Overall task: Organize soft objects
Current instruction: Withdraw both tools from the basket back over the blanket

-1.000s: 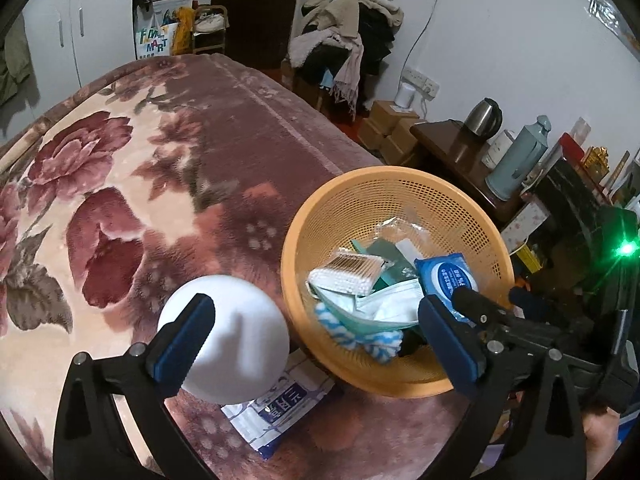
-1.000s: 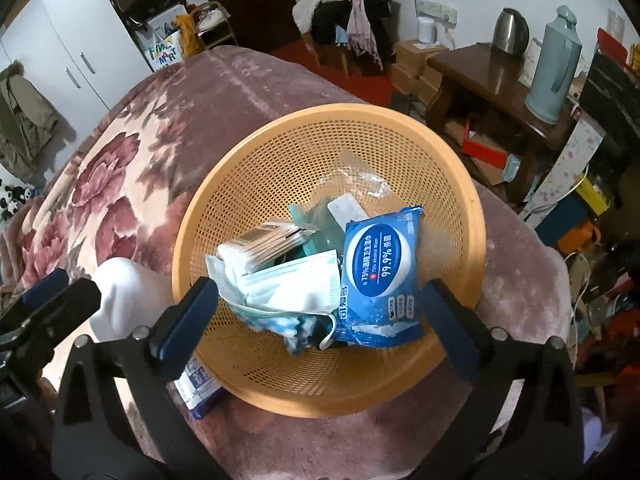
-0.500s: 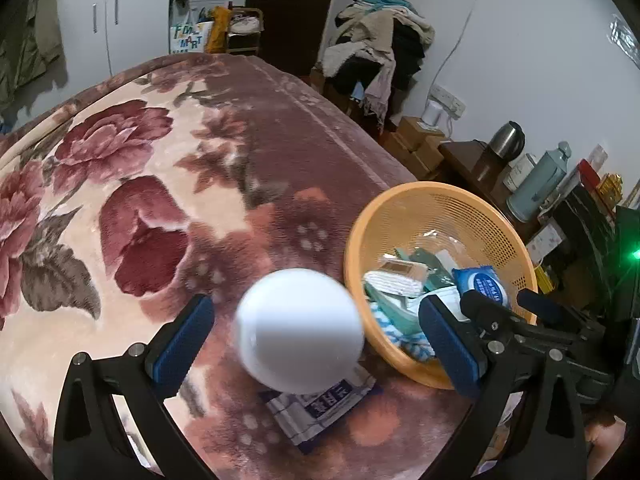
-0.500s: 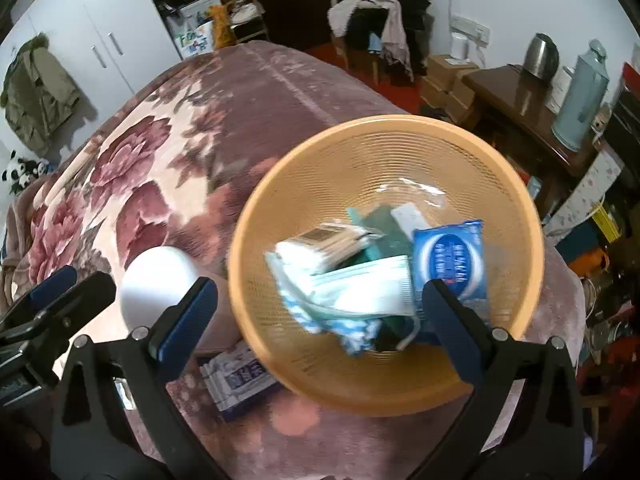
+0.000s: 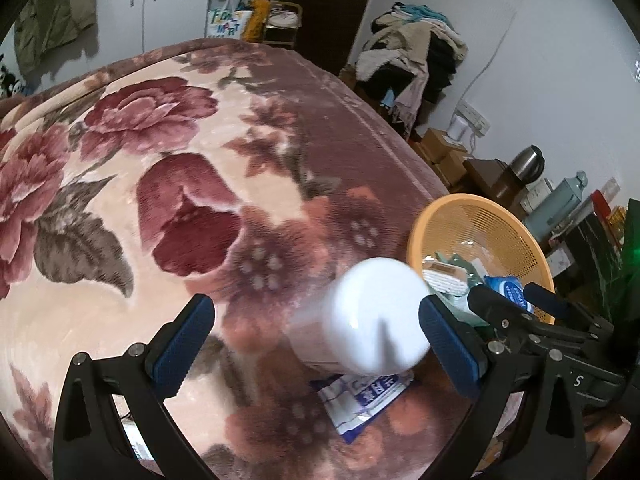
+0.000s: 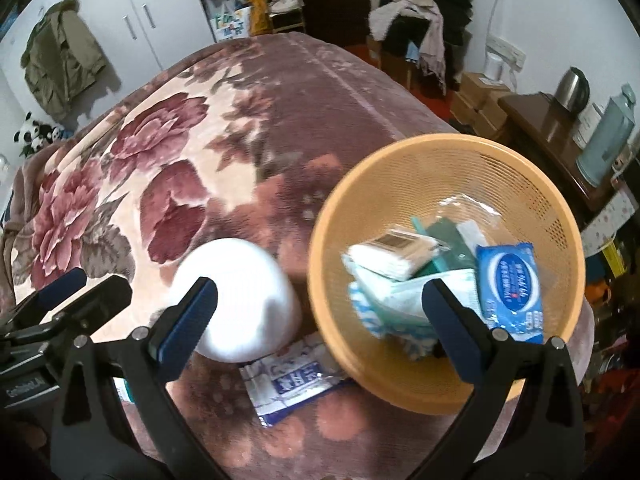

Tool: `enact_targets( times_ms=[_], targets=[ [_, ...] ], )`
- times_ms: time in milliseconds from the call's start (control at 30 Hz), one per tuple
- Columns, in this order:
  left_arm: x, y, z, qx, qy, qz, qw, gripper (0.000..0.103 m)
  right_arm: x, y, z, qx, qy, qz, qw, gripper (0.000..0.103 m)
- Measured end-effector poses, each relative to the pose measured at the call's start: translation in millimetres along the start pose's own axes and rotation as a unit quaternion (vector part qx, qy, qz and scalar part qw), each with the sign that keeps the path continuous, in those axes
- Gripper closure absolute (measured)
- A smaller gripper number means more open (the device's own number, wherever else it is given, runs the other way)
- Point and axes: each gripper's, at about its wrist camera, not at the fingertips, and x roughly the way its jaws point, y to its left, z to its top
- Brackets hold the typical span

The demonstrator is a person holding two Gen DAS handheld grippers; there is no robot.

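Note:
An orange mesh basket sits on the floral blanket near the bed's right edge. It holds a blue wet-wipe pack, a cotton-swab pack, face masks and a clear bag. A white round container stands left of the basket on a blue-and-white flat packet. My left gripper is open and empty, above the container. My right gripper is open and empty, over the gap between container and basket.
The bed edge drops off right of the basket. Beyond it are a wooden side table with a kettle and a green thermos, cardboard boxes, and a chair piled with clothes. White wardrobes stand at the back.
Both grippers have pulled back and swung left. The basket now sits farther right and smaller in both views, and more blanket shows. Both stay open and empty.

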Motion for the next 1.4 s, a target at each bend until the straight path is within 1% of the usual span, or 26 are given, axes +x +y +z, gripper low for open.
enact_targets(
  times_ms=[533, 967, 1200, 1400],
  targets=[
    [-10, 92, -13, -0.067, -0.001, 0.028, 0.9973, 0.001, 22, 81, -4, -0.067, 0.017, 0.020, 0.997, 0.000],
    [-22, 140, -25, -0.100, -0.002, 0.042, 0.9941, 0.001, 31, 126, -9, -0.104, 0.024, 0.034, 0.994, 0.000],
    [-29, 179, -42, -0.132, 0.001, 0.060, 0.9894, 0.001, 37, 149, -16, -0.122, 0.030, 0.048, 0.991, 0.000],
    [-33, 211, -64, -0.159, 0.011, 0.078, 0.9842, 0.001, 47, 173, -29, -0.143, 0.044, 0.066, 0.987, 0.000]
  ],
)
